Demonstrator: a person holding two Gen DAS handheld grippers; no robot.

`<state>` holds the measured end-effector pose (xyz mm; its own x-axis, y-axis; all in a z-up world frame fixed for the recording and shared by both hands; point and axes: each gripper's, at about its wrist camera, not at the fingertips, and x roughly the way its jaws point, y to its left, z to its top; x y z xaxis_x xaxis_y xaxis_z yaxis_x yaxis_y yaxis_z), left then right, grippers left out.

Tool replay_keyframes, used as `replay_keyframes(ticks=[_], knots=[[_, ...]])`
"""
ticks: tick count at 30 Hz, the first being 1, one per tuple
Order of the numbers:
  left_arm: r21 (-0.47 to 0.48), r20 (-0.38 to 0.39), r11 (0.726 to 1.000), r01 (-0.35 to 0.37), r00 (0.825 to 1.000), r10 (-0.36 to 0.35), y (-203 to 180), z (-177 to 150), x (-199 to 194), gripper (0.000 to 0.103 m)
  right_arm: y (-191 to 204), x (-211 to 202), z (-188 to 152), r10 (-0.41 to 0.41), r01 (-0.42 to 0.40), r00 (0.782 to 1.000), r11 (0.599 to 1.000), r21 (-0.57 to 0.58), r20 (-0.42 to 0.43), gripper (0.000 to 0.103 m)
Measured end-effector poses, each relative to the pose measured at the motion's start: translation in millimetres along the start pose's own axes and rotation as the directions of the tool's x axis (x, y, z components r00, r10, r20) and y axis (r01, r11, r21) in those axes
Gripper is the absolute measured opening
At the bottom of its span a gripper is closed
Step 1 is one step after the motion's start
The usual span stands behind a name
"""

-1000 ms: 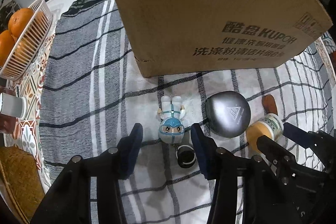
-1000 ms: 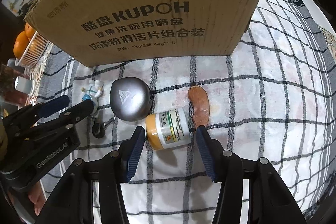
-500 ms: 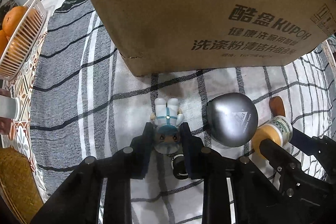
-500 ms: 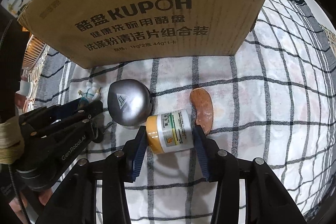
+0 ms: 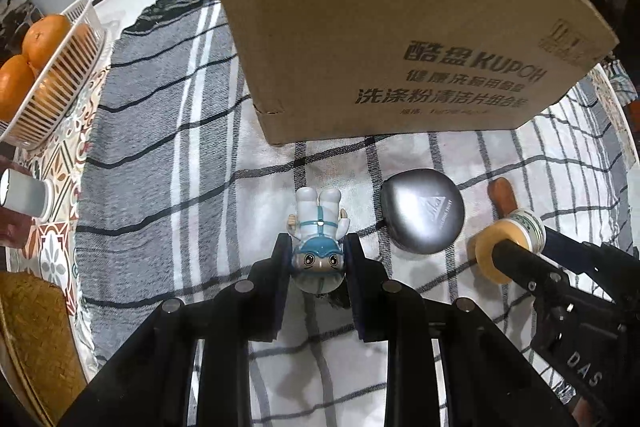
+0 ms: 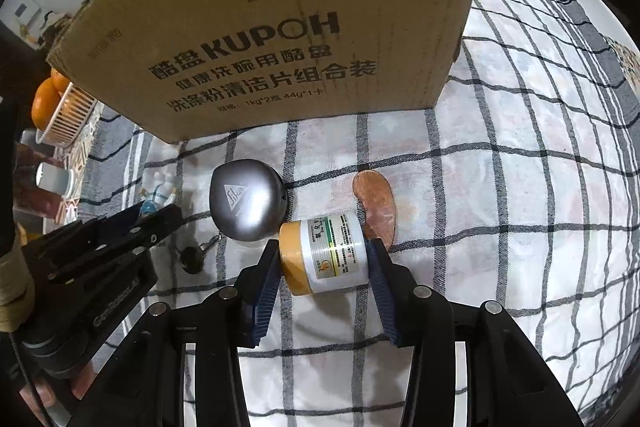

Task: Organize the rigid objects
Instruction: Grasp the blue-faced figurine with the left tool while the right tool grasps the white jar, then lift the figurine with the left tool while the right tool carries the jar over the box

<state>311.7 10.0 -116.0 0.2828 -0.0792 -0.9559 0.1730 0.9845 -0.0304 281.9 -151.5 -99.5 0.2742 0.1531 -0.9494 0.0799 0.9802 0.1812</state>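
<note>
My left gripper is shut on the head of a small white and blue toy figure, held a little above the checked cloth. My right gripper is shut on a white medicine bottle with a yellow cap, lying sideways between the pads. A grey rounded case lies between the two grippers; it also shows in the left wrist view. A brown oblong piece lies just right of the bottle. A large KUPOH cardboard box stands behind everything.
A small black key-like item lies on the cloth by the left gripper. A white basket of oranges and a white cup stand at the far left. A woven mat lies at the left edge.
Both grippers have closed, the left on the toy figure and the right on the bottle. Both objects now sit higher and closer to the cameras.
</note>
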Motion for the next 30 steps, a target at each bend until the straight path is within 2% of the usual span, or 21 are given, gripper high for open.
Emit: replay_keyframes(ticks=[16, 30], knots=[[-0.025, 0.119, 0.999, 0.028, 0.993, -0.025, -5, -13, -49, 0.027, 3, -50, -6, 0.033, -0.03, 0.994, 0.999, -0.032, 0.104, 0.044], [-0.029, 0.218, 0.998, 0.051, 0.975, -0.043, -7, -8, -94, 0.027, 20, -92, -2, 0.063, -0.046, 0.976, 0.995, -0.083, 0.209, 0.043]])
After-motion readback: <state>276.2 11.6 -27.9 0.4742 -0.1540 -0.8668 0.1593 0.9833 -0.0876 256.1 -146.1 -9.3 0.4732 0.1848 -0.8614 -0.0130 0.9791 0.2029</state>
